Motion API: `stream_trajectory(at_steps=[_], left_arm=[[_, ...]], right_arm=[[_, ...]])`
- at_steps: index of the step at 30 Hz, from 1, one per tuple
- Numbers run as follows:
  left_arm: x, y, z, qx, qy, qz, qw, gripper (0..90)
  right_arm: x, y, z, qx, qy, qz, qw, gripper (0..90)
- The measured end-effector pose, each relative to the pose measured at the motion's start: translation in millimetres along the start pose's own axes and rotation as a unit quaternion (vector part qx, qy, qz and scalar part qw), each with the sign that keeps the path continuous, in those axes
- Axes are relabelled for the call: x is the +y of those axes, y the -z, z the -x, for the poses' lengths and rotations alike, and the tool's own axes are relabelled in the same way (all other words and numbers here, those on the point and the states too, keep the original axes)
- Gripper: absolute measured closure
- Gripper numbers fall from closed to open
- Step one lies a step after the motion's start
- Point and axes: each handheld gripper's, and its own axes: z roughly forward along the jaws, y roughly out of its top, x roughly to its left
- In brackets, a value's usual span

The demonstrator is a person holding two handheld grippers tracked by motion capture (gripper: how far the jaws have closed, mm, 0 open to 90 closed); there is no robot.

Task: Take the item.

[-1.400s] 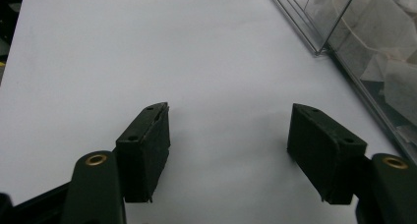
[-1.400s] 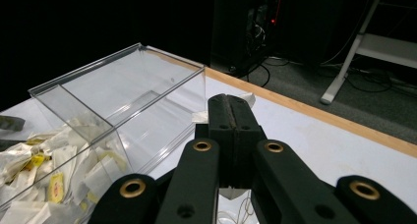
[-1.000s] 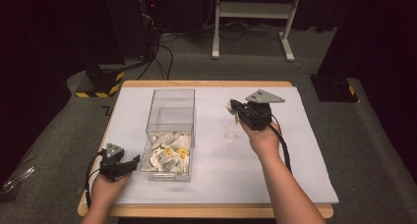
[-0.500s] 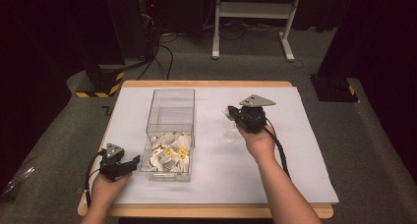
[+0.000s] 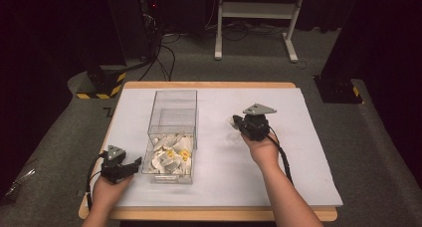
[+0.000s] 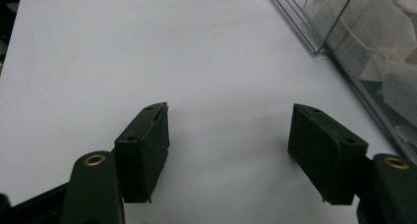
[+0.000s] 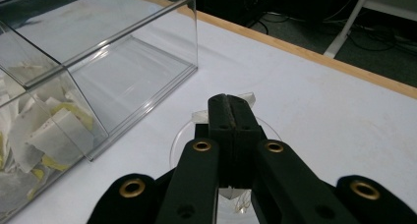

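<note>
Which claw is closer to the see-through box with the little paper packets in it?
The left gripper. It sits open just beside the clear box, near the corner holding the packets. The right gripper is farther off across the white mat.

Wooden table [image 5: 209, 214], white sheet [image 5: 298, 137] on top; clear box [image 5: 171, 115] on sheet.

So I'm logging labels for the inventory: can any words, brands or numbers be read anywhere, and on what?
No text can be read.
Sachets in the clear box: yellow marks, print too small and blurred.
Dark mark on the floor mat by the table's far left corner: illegible.
</note>
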Motion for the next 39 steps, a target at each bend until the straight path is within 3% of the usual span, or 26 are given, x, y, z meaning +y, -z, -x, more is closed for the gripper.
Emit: stream_trajectory(at_steps=[8, 11, 23, 39], left_arm=[[0.0, 0.0, 0.1, 0.0, 0.0, 0.0, 1.0, 32.1], [0.0, 0.0, 0.1, 0.0, 0.0, 0.0, 1.0, 32.1], [0.0, -0.1, 0.5, 0.0, 0.001, 0.0, 1.0, 32.1], [0.0, -0.1, 0.7, 0.001, 0.0, 0.0, 1.0, 32.1]], right_arm=[[-6.5, -6.4, 1.1, 0.001, -0.003, -0.017, 0.9998, 89.6], [-5.7, -6.5, -1.0, -0.005, 0.007, -0.021, 0.9998, 77.9], [-3.9, 8.1, -0.2, -0.011, -0.012, -0.01, 0.9998, 58.9], [-9.2, 24.0, -4.5, -0.032, -0.008, -0.01, 0.9994, 26.7]])
